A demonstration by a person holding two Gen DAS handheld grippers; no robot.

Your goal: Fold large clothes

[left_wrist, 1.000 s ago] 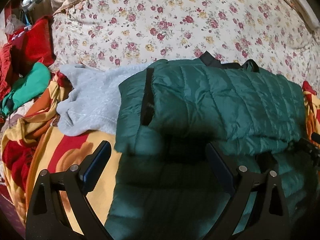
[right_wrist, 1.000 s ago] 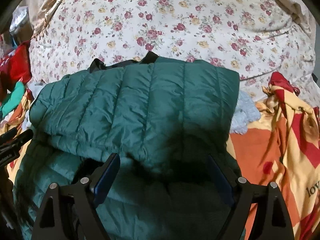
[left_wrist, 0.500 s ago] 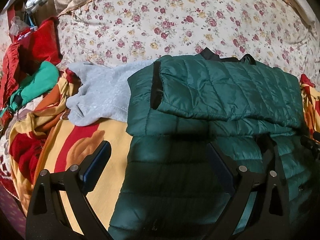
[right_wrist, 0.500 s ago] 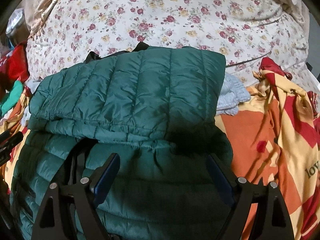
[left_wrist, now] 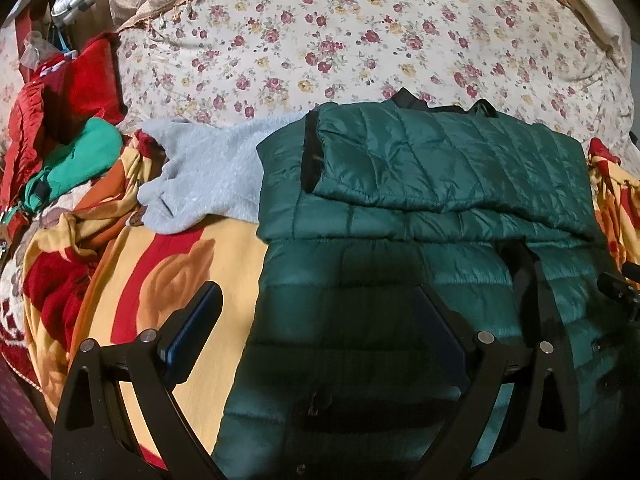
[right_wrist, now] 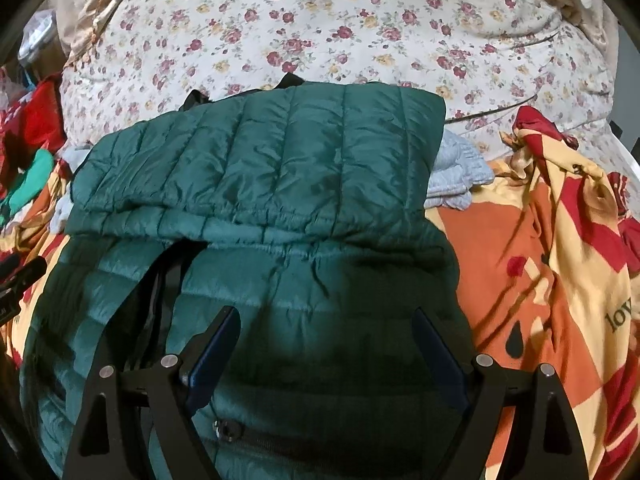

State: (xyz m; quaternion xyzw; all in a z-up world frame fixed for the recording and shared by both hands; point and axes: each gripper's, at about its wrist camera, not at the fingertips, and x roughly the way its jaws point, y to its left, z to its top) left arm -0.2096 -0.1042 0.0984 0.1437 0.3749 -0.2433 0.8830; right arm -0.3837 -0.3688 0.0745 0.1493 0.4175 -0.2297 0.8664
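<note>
A dark green quilted puffer jacket [left_wrist: 420, 240] lies on the bed with its sleeves folded across the upper body. It also fills the middle of the right wrist view [right_wrist: 280, 208]. My left gripper [left_wrist: 316, 308] is open and empty, hovering over the jacket's lower left part. My right gripper [right_wrist: 324, 332] is open and empty, hovering over the jacket's lower right part, near a zipped pocket [right_wrist: 240, 432]. The tip of the other gripper shows at the right edge of the left view [left_wrist: 620, 288].
A grey sweater [left_wrist: 208, 176] lies left of the jacket under its edge. A red, yellow and orange blanket [right_wrist: 540, 260] lies beneath. A floral quilt [left_wrist: 360, 32] covers the far bed. Red and green clothes [left_wrist: 68, 136] pile at the left.
Both grippers have drawn back toward the jacket's hem, so more of the lower jacket shows. The folded sleeves stay where they lay. Both grippers stay open.
</note>
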